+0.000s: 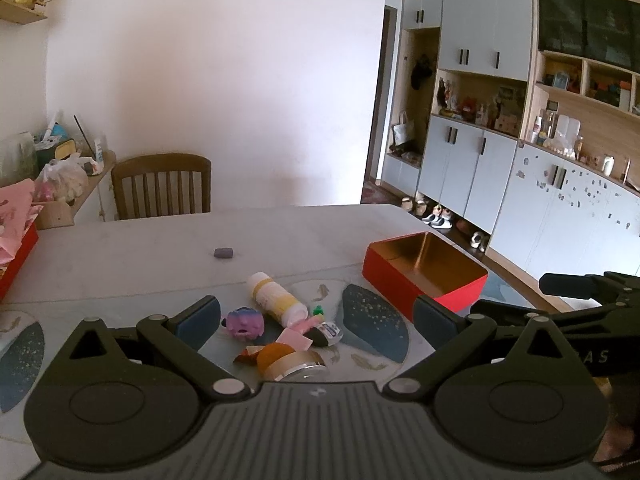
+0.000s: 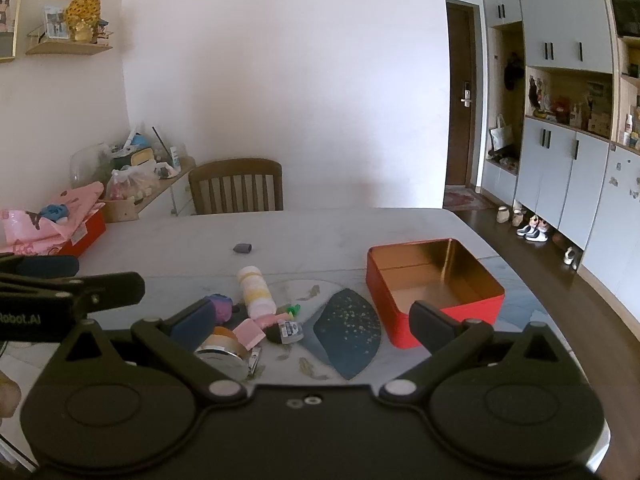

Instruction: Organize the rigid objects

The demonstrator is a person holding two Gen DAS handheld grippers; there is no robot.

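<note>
While both tools are hovering low over the near edge of the table, each is standing wide open and holding nothing. Left tool: its fingers are framing the heap of small rigid items directly ahead. Right tool: sitting further right, the heap lying ahead and to its left, the red tin ahead and to its right.

Heap, from near to far: a round lidded jar on its side; pink blocks; a purple toy; a white and yellow bottle lying flat, its long axis running away and to the left. A small grey piece is lying apart, further back.

Tin: sitting open and empty, right of the heap, near the table's right edge.

Judgement: the left tool is nearer the heap, the right nearer the tin; anything picked up would be travelling rightward.
</note>
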